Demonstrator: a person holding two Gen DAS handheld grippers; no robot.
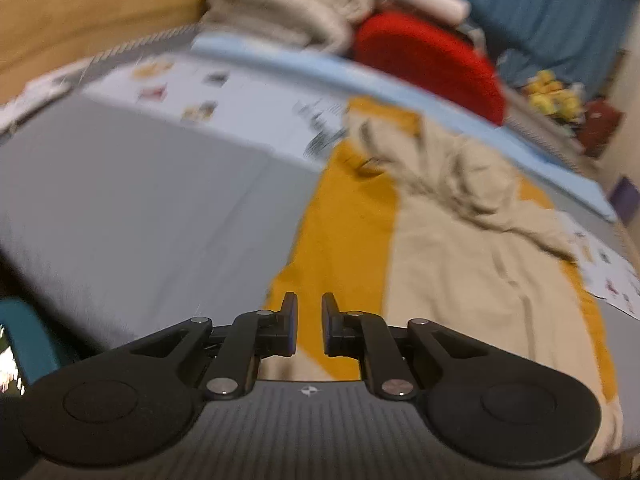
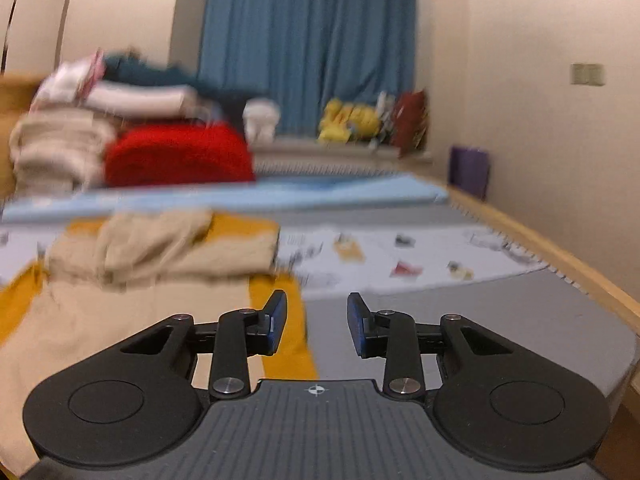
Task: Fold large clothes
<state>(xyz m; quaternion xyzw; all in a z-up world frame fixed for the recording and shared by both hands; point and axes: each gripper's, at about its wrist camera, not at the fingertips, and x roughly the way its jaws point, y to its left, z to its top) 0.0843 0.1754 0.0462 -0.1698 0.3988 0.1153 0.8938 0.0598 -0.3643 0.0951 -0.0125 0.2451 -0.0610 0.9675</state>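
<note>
Grey bed (image 1: 140,208), beige garment (image 1: 472,240), wall switch (image 2: 587,74) right-view only.

Motion blur smears the folded pile (image 2: 80,136) and the printed sheet's (image 1: 224,100) pictures.

One beige garment (image 1: 460,248), one orange cloth (image 1: 352,216), one red cushion (image 1: 428,60) — two grippers (image 1: 309,328) (image 2: 316,326)

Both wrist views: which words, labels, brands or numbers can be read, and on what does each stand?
None can be read.
Printed sheet on the bed: small pictures and dark print, too blurred to read.
Gripper body: only a small round crosshair mark, no letters.
Wall switch plate: no text visible.
</note>
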